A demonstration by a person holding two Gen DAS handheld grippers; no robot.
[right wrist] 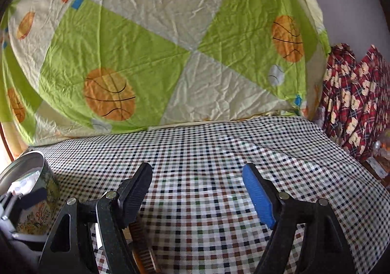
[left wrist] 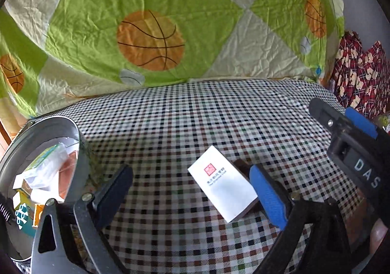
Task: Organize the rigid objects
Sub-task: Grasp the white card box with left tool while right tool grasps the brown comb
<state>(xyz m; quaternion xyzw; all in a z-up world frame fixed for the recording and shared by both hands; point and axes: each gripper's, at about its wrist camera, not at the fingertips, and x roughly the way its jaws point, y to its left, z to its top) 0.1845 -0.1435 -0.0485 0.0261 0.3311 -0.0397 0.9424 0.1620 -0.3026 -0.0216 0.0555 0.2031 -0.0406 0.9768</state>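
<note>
A flat white box (left wrist: 223,191) with a small red stamp lies on the checked cloth (left wrist: 195,115). My left gripper (left wrist: 192,171) stands wide open around it. The blue pad (left wrist: 267,197) is at the box's right edge, and the black finger (left wrist: 114,188) is well clear on the left. A round metal tin (left wrist: 52,120) at the left holds several small packets and boxes. My right gripper (right wrist: 197,169) is open over bare cloth with nothing between its fingers. The same tin (right wrist: 36,157) stands to its left.
A green and cream quilt with basketball prints (left wrist: 151,40) rises behind the table. Red patterned fabric (left wrist: 358,74) hangs at the far right. A brown ridged thing (right wrist: 143,249) shows under the right gripper's black finger; I cannot tell what it is.
</note>
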